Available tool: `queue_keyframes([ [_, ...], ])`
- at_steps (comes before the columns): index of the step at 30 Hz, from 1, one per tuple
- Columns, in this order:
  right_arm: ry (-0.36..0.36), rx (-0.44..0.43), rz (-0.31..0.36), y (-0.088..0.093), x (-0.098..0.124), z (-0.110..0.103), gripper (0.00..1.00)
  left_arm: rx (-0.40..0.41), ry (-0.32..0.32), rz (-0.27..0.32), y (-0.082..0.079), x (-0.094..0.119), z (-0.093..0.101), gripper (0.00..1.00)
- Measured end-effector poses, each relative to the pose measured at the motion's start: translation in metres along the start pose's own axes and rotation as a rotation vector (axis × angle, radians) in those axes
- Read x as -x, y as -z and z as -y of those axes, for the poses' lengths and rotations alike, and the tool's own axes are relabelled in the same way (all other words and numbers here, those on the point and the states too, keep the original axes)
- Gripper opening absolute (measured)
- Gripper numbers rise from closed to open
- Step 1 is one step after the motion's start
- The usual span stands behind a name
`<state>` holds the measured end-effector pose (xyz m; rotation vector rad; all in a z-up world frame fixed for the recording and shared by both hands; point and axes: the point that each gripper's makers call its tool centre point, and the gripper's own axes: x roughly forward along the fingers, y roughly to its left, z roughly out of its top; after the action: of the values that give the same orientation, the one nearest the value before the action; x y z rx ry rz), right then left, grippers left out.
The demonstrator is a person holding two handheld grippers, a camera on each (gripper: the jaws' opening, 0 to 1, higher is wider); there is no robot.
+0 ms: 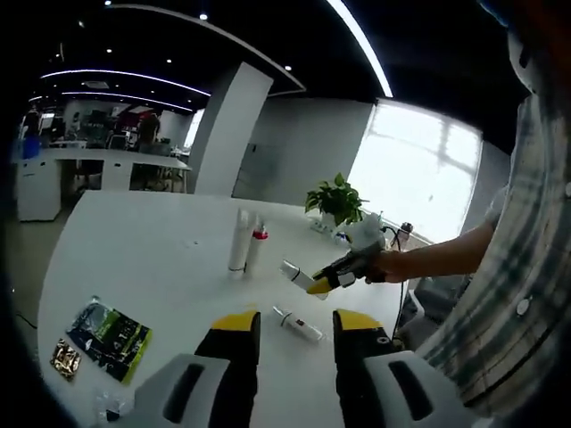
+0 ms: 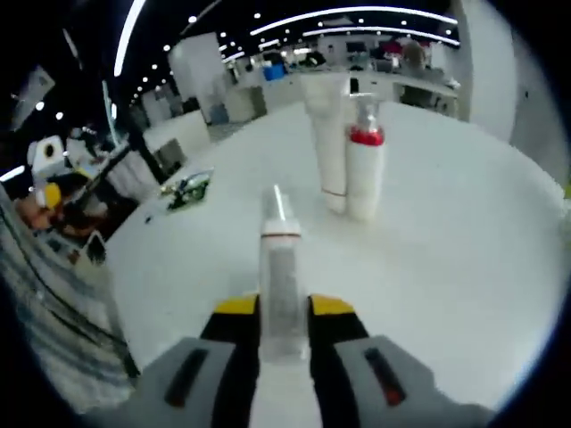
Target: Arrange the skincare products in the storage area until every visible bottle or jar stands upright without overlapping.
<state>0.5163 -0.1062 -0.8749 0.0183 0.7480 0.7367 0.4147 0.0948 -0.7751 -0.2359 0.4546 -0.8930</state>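
On the white table [image 1: 134, 241] two products stand upright side by side: a tall white tube [image 1: 239, 239] [image 2: 326, 129] and a white bottle with a red collar [image 1: 256, 245] [image 2: 364, 160]. My right gripper [image 2: 284, 308] [image 1: 323, 283] is shut on a clear slim bottle [image 2: 281, 267] [image 1: 296, 274], held tilted above the table just short of the two standing products. A small white bottle [image 1: 297, 323] lies on its side on the table ahead of my left gripper [image 1: 290, 323], which is open with nothing between its jaws.
A green printed packet [image 1: 111, 337] [image 2: 186, 189] and a small gold item [image 1: 64, 357] lie at the table's left edge. A potted plant [image 1: 337, 201] stands at the far side. A person's forearm [image 1: 437, 254] and plaid shirt [image 1: 508, 294] are at the right.
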Motion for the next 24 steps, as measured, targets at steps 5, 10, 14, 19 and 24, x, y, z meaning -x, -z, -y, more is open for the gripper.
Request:
queue_keyframes([
  [5,-0.084,-0.035,0.09,-0.026,0.008,-0.031,0.18,-0.009,0.033,0.024,-0.015,-0.011,0.002,0.35],
  [10,-0.222,-0.078,0.213,-0.061,0.019,-0.075,0.18,0.005,0.059,0.056,-0.03,-0.021,0.002,0.35],
  [14,-0.285,-0.074,0.255,-0.077,0.022,-0.098,0.18,-0.061,0.054,0.025,-0.032,-0.027,0.001,0.36],
  [19,-0.365,-0.061,0.293,-0.09,0.023,-0.127,0.18,-0.012,0.087,0.056,-0.041,-0.029,0.001,0.37],
  [24,-0.445,-0.047,0.307,-0.096,0.024,-0.153,0.18,0.021,0.112,0.077,-0.047,-0.029,0.0,0.37],
])
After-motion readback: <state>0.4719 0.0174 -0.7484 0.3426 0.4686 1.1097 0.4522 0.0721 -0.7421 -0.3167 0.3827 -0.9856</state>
